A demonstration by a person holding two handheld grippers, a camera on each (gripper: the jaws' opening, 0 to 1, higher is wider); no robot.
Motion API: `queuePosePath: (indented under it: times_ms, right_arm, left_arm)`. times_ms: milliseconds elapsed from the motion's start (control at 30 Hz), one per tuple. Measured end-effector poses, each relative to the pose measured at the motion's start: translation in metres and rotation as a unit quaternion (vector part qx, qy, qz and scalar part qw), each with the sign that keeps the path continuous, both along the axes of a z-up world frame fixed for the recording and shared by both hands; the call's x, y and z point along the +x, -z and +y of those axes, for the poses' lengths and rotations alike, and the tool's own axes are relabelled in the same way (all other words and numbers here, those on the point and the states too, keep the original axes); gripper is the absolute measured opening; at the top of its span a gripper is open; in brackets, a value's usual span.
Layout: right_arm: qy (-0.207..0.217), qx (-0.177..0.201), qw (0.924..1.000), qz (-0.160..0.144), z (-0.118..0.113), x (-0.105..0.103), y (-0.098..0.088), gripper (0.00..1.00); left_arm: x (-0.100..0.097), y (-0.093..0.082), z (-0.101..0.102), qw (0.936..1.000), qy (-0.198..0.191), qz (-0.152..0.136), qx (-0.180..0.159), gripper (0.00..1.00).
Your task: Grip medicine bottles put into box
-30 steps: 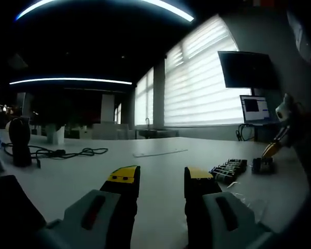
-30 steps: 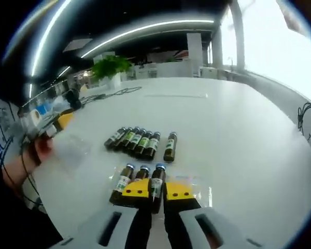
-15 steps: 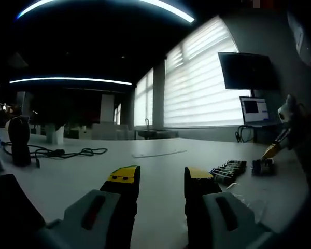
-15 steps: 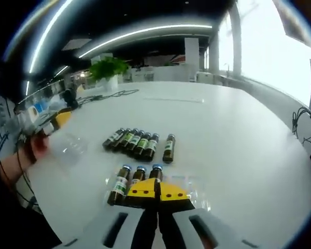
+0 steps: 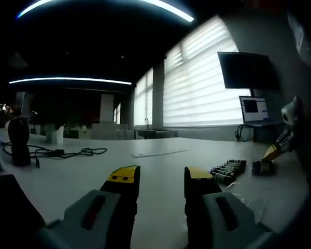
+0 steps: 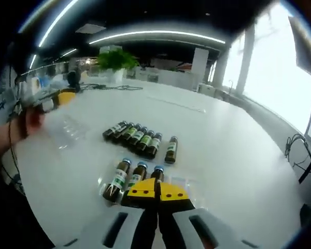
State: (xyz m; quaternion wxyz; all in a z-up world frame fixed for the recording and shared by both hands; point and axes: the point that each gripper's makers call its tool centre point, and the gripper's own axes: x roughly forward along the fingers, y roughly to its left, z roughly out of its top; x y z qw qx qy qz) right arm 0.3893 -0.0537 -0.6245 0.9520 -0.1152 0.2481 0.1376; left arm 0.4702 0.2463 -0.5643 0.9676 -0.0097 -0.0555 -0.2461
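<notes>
In the right gripper view, my right gripper (image 6: 158,190) is shut on a brown medicine bottle (image 6: 157,173) with a blue cap. It is the rightmost of three bottles lying in a clear plastic box (image 6: 184,185). The other two bottles (image 6: 119,179) lie just left of it. Farther off, a row of several bottles (image 6: 135,137) lies on the white table, with a single bottle (image 6: 170,149) beside it. In the left gripper view, my left gripper (image 5: 160,176) hovers open over bare table, and the bottle row (image 5: 228,168) lies to its right.
A hand (image 6: 26,124) at the left holds the other gripper (image 6: 57,98) near a second clear plastic tray (image 6: 67,129). A cable (image 5: 67,152) and a dark stand (image 5: 18,140) sit at the far left of the table. A laptop (image 5: 255,110) stands by the window.
My right gripper's jaws went from open around the rightmost bottle to shut on it, and that view then tilted up a little. The left gripper stayed put.
</notes>
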Motion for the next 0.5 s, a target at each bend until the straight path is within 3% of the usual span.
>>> queuePosePath:
  times_ms: [100, 267, 333, 433, 500]
  right_arm:
    - [0.004, 0.012, 0.9999, -0.001, -0.002, 0.001, 0.001, 0.00]
    - [0.012, 0.078, 0.9966, 0.024, -0.002, 0.000, 0.001, 0.00]
    - [-0.009, 0.089, 0.9960, 0.010, 0.001, 0.002, -0.006, 0.06]
    - [-0.033, 0.098, 0.9946, 0.014, 0.008, 0.003, -0.011, 0.11]
    - [-0.053, 0.087, 0.9948, 0.008, 0.012, 0.006, -0.013, 0.13]
  left_arm:
    - [0.000, 0.000, 0.000, 1.0000, 0.000, 0.000, 0.000, 0.27]
    - [0.000, 0.000, 0.000, 1.0000, 0.000, 0.000, 0.001, 0.27]
    - [-0.001, 0.000, 0.000, 1.0000, 0.001, 0.000, 0.001, 0.27]
    - [-0.001, 0.000, 0.000, 1.0000, 0.001, -0.001, 0.001, 0.27]
    - [-0.001, 0.000, 0.000, 1.0000, 0.000, -0.002, 0.001, 0.27]
